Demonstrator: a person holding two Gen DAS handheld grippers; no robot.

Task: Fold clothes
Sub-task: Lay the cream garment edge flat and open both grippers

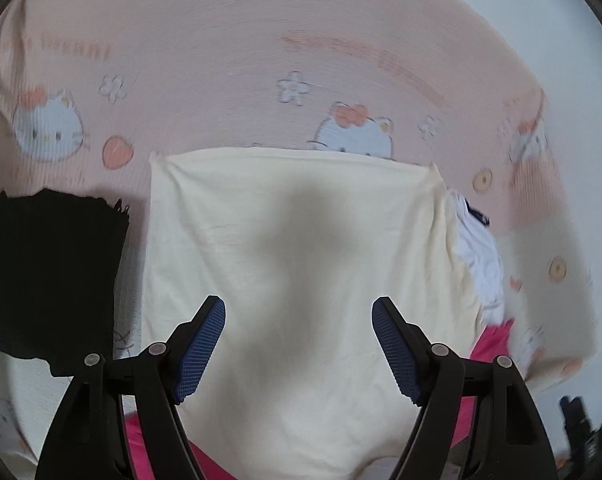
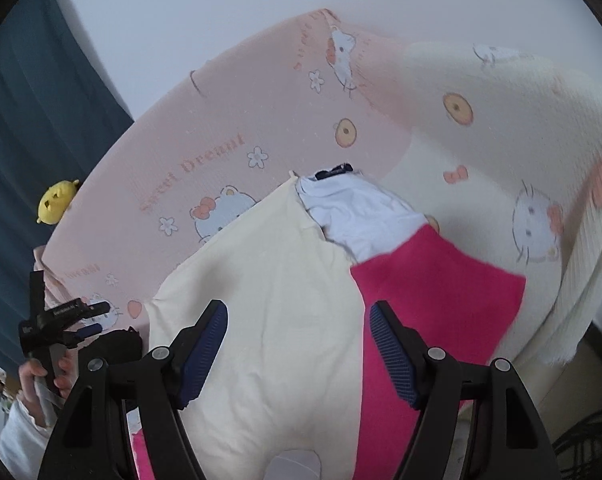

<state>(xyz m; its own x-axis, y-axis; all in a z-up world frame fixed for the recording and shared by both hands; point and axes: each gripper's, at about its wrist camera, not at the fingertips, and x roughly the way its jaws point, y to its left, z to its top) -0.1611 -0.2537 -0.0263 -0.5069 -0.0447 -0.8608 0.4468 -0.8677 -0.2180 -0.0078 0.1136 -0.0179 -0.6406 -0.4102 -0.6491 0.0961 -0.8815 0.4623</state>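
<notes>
Both grippers hang spread and empty above the bed — the left gripper (image 1: 299, 344) over the middle of the cream garment (image 1: 293, 248), the right gripper (image 2: 299, 346) over its right edge, where it meets the pink garment (image 2: 433, 292). Nothing sits between either pair of pads.

That cream piece lies nearly flat on the cartoon-print bedsheet (image 1: 221, 92), its far hem straight with two clear corners. It looks light, limp and thin; I'd judge it will sag and crease unless pinched at a corner or along the hem, both layers together.

Around it: a black garment (image 1: 49, 276) just to its left, a white garment (image 2: 353, 212) at its far right corner, partly tucked under it — and the pink one overlapping beside that. Those neighbours could get dragged along with any careless pinch. A yellow plush (image 2: 57, 202) sits well away at the bed's far edge.
</notes>
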